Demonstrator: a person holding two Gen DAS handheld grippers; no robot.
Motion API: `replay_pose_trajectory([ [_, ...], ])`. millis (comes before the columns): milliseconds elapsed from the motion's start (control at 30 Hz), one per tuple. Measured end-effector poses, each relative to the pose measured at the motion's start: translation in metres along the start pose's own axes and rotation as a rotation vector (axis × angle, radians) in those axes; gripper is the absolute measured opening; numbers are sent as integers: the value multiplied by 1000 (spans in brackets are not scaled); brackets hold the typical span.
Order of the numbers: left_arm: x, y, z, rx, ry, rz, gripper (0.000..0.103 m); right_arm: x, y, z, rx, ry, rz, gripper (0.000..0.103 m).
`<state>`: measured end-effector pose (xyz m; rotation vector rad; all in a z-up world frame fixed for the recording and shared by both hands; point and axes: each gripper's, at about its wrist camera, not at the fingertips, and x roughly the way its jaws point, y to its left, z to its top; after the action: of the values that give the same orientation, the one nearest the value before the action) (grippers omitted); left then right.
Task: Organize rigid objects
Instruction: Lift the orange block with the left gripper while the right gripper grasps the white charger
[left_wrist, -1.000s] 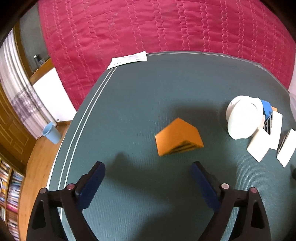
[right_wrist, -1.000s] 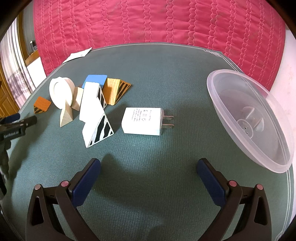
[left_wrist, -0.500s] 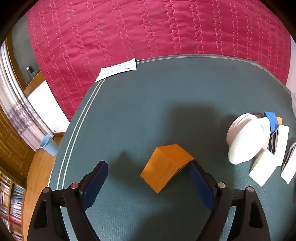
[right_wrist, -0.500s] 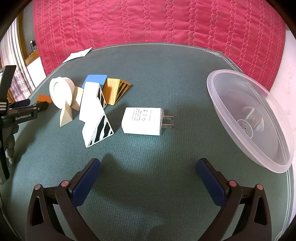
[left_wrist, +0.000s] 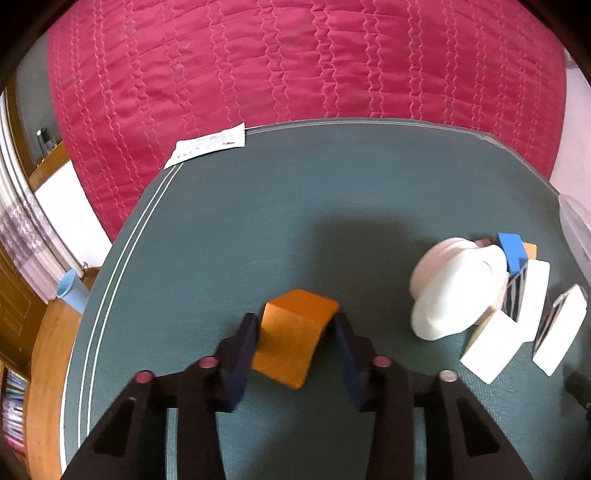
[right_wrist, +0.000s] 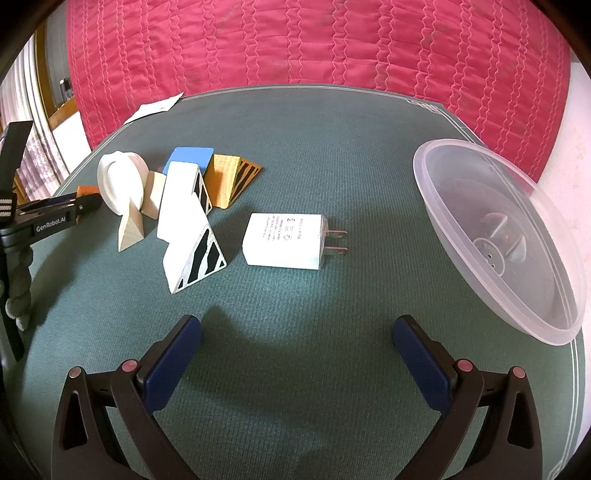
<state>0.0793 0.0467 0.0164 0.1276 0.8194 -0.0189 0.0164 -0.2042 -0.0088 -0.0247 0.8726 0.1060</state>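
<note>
Orange wedge (left_wrist: 293, 338) between left tool (left_wrist: 295, 334) pads, contact seemingly made

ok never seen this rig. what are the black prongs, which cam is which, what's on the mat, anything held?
No robot arm here: a person carries a two-finger gripper in each hand, each with a fisheye camera looking along its fingers. In the left wrist view, the left gripper has its blue pads against the sides of an orange block. In the right wrist view, the right gripper is open and empty above the green mat. On the mat: a white charger, a cluster of wedge blocks and a clear plastic bowl.
</note>
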Motion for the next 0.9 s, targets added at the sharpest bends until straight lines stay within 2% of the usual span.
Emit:
replay_pose_trajectory([
  [267, -15, -19, -8, -6, -26, -30, 35, 0, -1, 0, 3, -1, 3, 103],
  [467, -35, -27, -18, -75, -38, -54, 35, 0, -1, 0, 3, -1, 3, 103],
  [600, -44, -39, -31, -81, -35, -72, 35, 0, -2, 0, 3, -1, 8, 103],
  [733, -48, -44, -37, -70, -46, -68, 35, 0, -8, 5, 13, -1, 38, 103],
  [900, -44, -38, -36, -96, -42, -77, 35, 7, -3, 12, -13, 11, 13, 103],
])
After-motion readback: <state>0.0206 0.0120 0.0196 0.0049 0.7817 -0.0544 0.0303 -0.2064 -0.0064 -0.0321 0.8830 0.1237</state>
